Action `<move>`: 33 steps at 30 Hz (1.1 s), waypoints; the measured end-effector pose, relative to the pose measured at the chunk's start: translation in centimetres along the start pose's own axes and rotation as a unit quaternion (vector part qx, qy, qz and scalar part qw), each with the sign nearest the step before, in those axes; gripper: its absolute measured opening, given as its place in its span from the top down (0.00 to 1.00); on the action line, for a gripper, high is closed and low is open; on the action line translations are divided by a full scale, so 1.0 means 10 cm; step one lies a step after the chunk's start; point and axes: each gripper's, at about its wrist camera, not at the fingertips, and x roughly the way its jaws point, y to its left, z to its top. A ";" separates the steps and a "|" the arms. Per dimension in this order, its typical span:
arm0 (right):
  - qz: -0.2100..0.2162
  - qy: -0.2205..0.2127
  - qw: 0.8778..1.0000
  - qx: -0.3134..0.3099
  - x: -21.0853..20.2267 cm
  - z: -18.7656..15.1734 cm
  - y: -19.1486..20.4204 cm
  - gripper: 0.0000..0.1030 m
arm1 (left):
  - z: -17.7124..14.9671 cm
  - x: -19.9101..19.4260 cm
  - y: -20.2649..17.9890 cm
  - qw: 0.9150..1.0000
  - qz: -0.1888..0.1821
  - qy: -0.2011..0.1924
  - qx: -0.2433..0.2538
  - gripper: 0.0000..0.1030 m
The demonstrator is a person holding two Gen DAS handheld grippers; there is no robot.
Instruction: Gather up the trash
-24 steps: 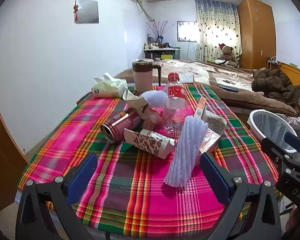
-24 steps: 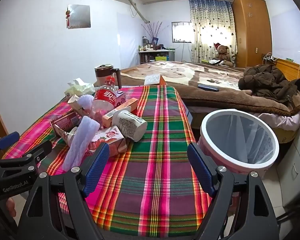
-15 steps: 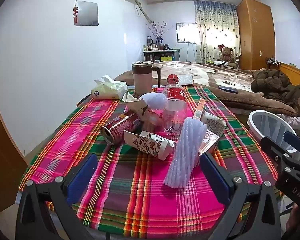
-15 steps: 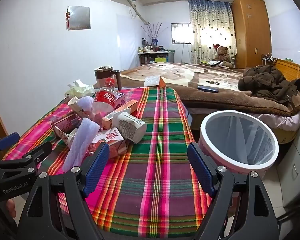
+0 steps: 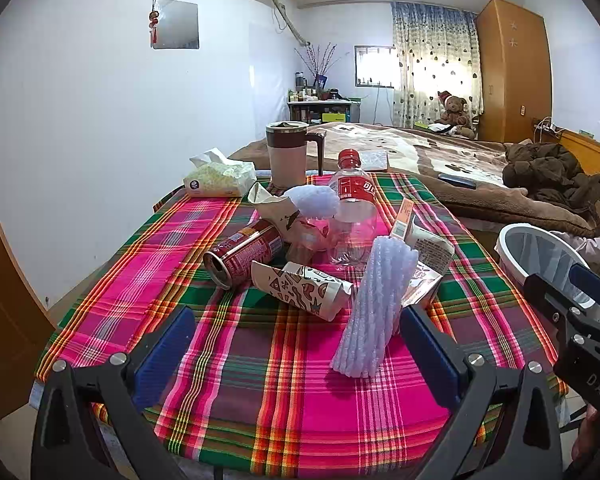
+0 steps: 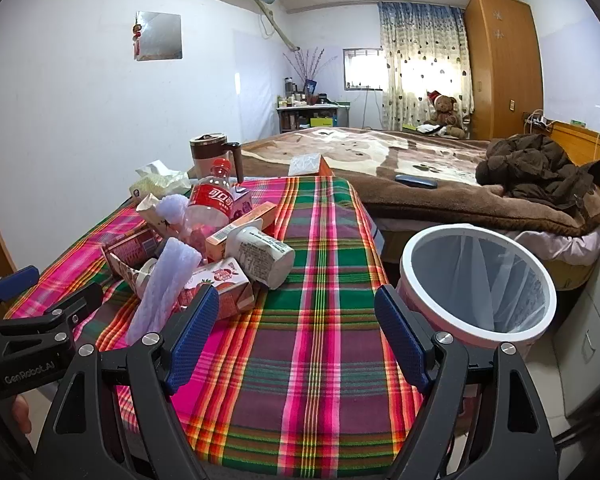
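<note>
A heap of trash lies on the plaid tablecloth: a white foam sleeve, a red can on its side, a patterned paper carton, a clear bottle with a red label, a white cup and a strawberry milk carton. My left gripper stands open over the table's near edge, the foam sleeve just ahead between its fingers. My right gripper is open too, over bare cloth to the right of the heap. A lined white bin stands beside the table's right side.
A tissue pack and a brown mug sit at the table's far end. A bed with a brown blanket and a dark jacket lies behind. A white wall runs along the left. Drawers stand right of the bin.
Both views have tilted down slightly, so the table and the trash sit a little higher in frame. Both grippers stay open and nothing on the table has moved.
</note>
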 end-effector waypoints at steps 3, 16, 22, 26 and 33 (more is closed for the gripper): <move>0.000 -0.002 1.000 0.000 -0.01 0.01 -0.01 0.21 | 0.00 -0.01 0.01 1.000 -0.001 0.001 -0.002 0.00; -0.007 -0.006 1.000 -0.002 -0.02 0.03 0.00 0.21 | -0.01 0.03 0.05 1.000 -0.002 0.007 -0.007 0.00; -0.007 -0.007 1.000 -0.002 -0.02 0.03 -0.01 0.21 | 0.00 0.04 0.06 1.000 -0.003 0.008 -0.008 0.00; -0.007 -0.007 1.000 -0.003 -0.01 0.04 -0.01 0.21 | 0.00 0.04 0.06 1.000 -0.003 0.007 -0.008 0.00; -0.008 -0.008 1.000 -0.003 -0.01 0.04 0.00 0.21 | 0.00 0.04 0.06 1.000 -0.003 0.007 -0.007 0.00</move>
